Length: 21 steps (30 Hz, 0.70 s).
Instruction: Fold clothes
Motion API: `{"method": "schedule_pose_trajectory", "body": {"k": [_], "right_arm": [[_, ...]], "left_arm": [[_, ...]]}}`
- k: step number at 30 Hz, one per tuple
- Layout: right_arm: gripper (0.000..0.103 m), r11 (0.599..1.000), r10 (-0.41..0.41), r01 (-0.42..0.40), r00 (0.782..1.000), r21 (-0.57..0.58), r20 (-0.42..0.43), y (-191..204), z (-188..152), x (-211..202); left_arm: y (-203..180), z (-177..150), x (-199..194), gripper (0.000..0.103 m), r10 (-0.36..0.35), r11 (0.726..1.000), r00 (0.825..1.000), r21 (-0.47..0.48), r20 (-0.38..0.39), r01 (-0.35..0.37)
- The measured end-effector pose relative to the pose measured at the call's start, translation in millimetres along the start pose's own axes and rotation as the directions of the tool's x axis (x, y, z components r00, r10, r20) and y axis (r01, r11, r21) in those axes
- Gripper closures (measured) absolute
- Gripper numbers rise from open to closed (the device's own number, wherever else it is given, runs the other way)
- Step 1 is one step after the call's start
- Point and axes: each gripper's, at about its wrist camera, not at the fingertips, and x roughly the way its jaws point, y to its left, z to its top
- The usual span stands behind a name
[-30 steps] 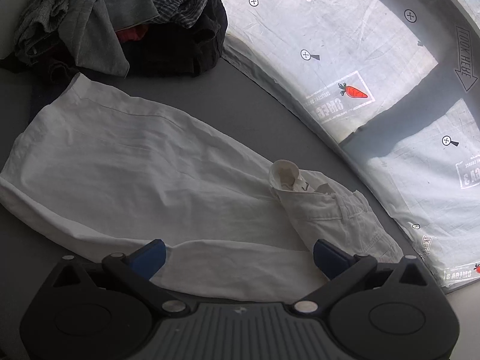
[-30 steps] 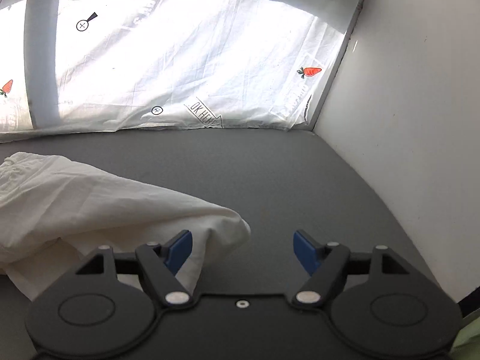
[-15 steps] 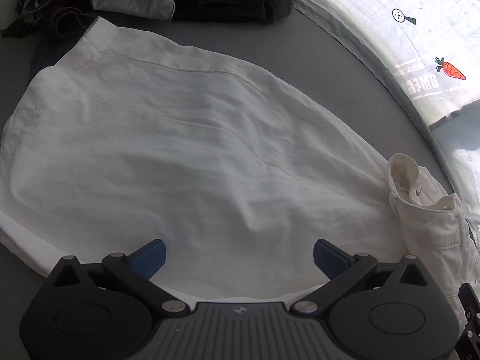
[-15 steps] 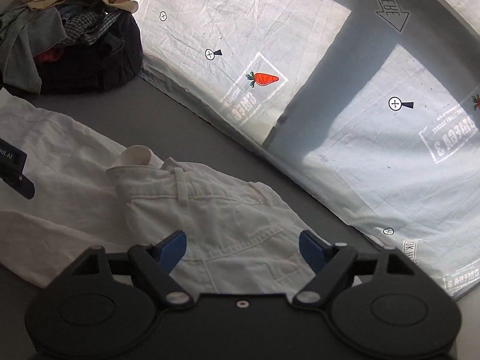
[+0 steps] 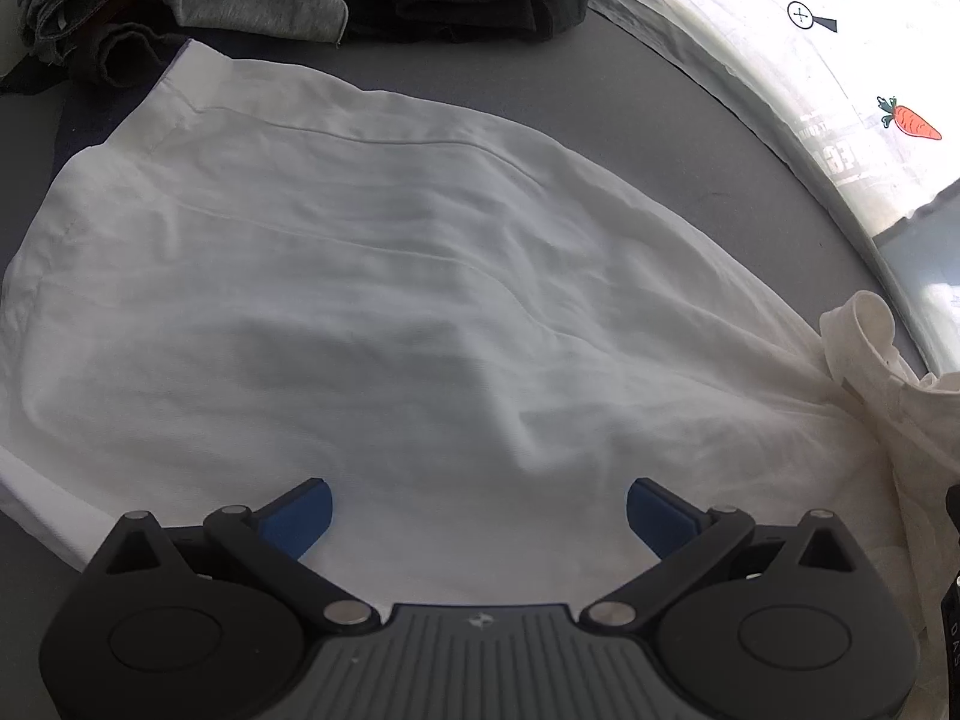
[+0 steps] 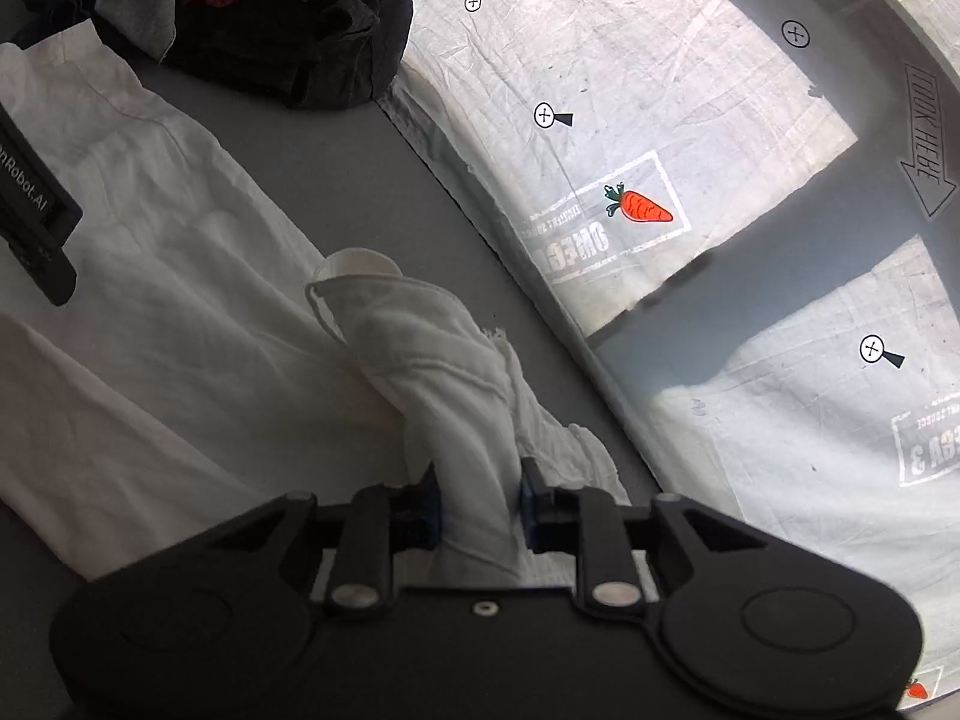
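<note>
A pair of white trousers [image 5: 372, 300] lies spread across the grey counter [image 5: 660, 114], the legs flattened out and running toward the far left corner, the waistband end bunched up at the right. The right gripper [image 6: 477, 501] has just been closing, and a fold of that bunched waist cloth now stands between its jaws — the blue pads press in on it from both sides, so it has hold of the trousers there. A loop of waistband [image 6: 354, 267] curls up just beyond the pinched fold.

The left gripper [image 5: 477, 510] hangs above the middle of the trouser legs with its jaws spread wide; white cloth shows in the gap beneath them, but the blue fingers [image 5: 300, 516] do not pinch it, and whether they touch the fabric I cannot tell. A black edge of that left gripper shows at the left side of the right wrist view.

At the far end of the counter sits a heap of other clothes [image 6: 252, 6] — dark, grey and checked pieces piled together — just past the trouser hems. Along the counter's far side hangs a bright white sheet [image 6: 630, 120] printed with arrows, target marks and an orange carrot [image 6: 645, 207].
</note>
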Motion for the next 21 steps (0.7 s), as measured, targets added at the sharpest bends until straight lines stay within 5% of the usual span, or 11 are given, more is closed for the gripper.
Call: {"method": "schedule_pose_trajectory", "body": {"k": [5, 8, 11, 15, 18, 21], "right_arm": [[0.088, 0.95, -0.22, 0.208, 0.975, 0.233, 0.025, -97, -27, -26], [0.089, 0.864, -0.362, 0.353, 0.931, 0.359, -0.044, -164, -68, -48], [0.089, 0.732, -0.476, 0.502, 0.861, 0.461, -0.181, -223, -140, -82], [0.089, 0.576, -0.459, 0.601, 0.799, 0.554, -0.389, -270, -245, -103], [0.088, 0.471, -0.366, 0.672, 0.738, 0.572, -0.567, -277, -323, -100], [0.086, 0.403, -0.218, 0.664, 0.738, 0.63, -0.638, -264, -376, -100]], "left_arm": [[-10, -16, -14, 0.0, 0.034, 0.995, 0.998, 0.095, 0.043, -0.038], [-12, -24, -24, 0.0, 0.03, 0.995, 0.998, 0.089, 0.054, -0.034], [-15, -33, -37, 0.0, 0.035, 0.995, 0.996, 0.089, 0.079, -0.042], [-21, -45, -46, 0.0, 0.026, 0.997, 0.996, 0.072, 0.088, -0.032], [-29, -56, -50, 0.0, 0.022, 0.998, 0.995, 0.064, 0.097, -0.028], [-37, -64, -48, 0.0, 0.04, 0.997, 0.995, 0.067, 0.089, -0.046]]}}
